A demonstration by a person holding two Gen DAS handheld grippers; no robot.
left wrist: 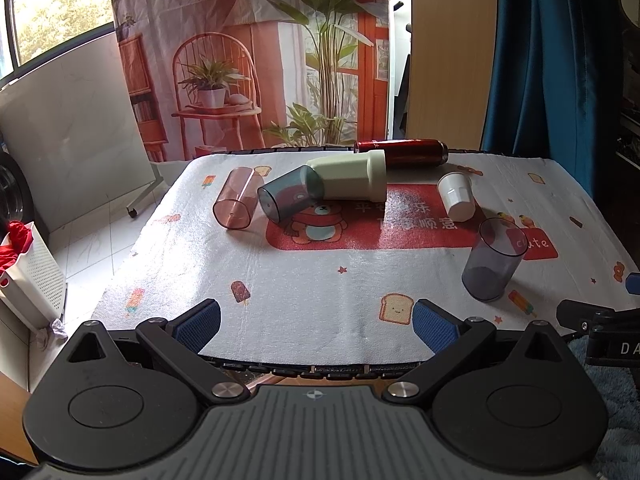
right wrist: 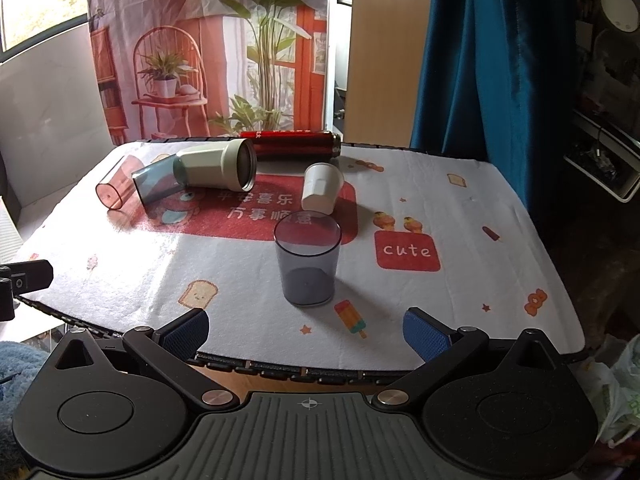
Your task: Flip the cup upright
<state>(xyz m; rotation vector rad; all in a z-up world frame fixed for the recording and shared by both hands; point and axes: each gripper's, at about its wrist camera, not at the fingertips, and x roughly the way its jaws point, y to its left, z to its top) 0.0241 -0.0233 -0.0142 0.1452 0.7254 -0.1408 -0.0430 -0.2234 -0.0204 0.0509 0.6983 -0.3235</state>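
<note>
Left gripper (left wrist: 316,322): jaws spread wide, nothing between the blue pads, held low at the near edge of the table.
Right gripper (right wrist: 306,330): jaws spread wide and empty, also at the near edge; its black body shows at the right border of the left view.
Table cloth (right wrist: 480,208): white, printed with toast, ice lollies and a red panel with a bear.
Grey cup (right wrist: 307,260): clear and smoky, standing upright with its mouth up, just ahead of the right gripper, apart from the others.
White cup (right wrist: 321,188): lying tilted on the red panel, just behind the grey cup.
Cream cup (right wrist: 218,166): on its side, open mouth facing right, its base end touching the blue cup.
Blue cup (left wrist: 288,198): clear, on its side, leaning against the cream cup.
Pink cup (left wrist: 236,204): clear, on its side, just left of the blue cup.
Red flask (right wrist: 294,145): lying flat along the far edge, behind the cream cup.
White basket (left wrist: 34,276): on the floor at left, red cloth inside.
</note>
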